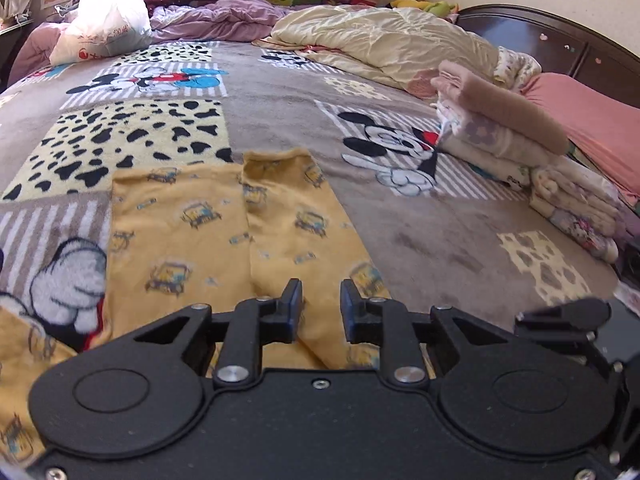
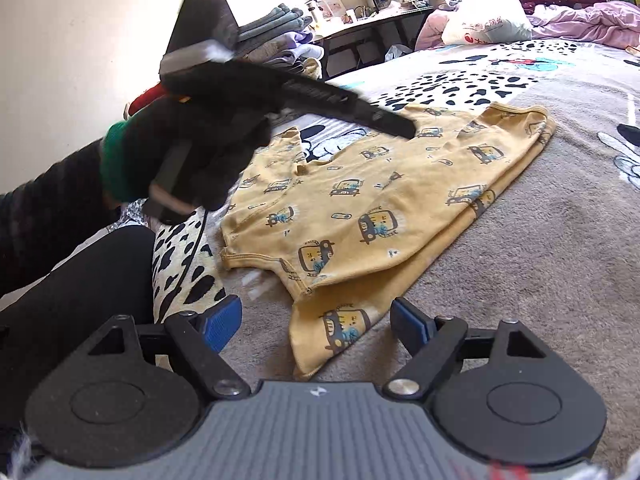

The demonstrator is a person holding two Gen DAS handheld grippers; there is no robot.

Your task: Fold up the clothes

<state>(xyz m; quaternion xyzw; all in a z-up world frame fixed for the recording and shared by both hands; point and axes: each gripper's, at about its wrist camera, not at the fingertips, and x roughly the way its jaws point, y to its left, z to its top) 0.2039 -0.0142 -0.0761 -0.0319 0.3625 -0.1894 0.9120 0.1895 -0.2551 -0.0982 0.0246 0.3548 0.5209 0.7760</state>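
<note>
Two grippers hover over a bed spread with a cartoon-mouse blanket point(image 1: 288, 92), where a yellow child's garment point(image 2: 384, 208) printed with little cars lies flat, partly folded, one layer doubled over the other. In the left wrist view the left gripper point(image 1: 320, 300) hangs above the near end of the garment, its jaws a narrow way apart with nothing between them; the cloth shows through the gap below but the pads do not press on it. In the right wrist view the right gripper point(image 2: 316, 320) has its blue-padded jaws spread wide, empty, above the garment's nearest corner. The same view shows the left tool from the side, blurred, held in a black-gloved hand point(image 2: 200, 152) with a green cuff, its tip above the garment's far edge. Toward the headboard lie a cream quilt point(image 1: 392, 40) and a purple quilt point(image 1: 224, 20), with a white plastic bag point(image 1: 104, 20) at the left. A stack of folded bedding point(image 1: 504, 128) sits at the right side of the blanket, well apart from the garment.
</note>
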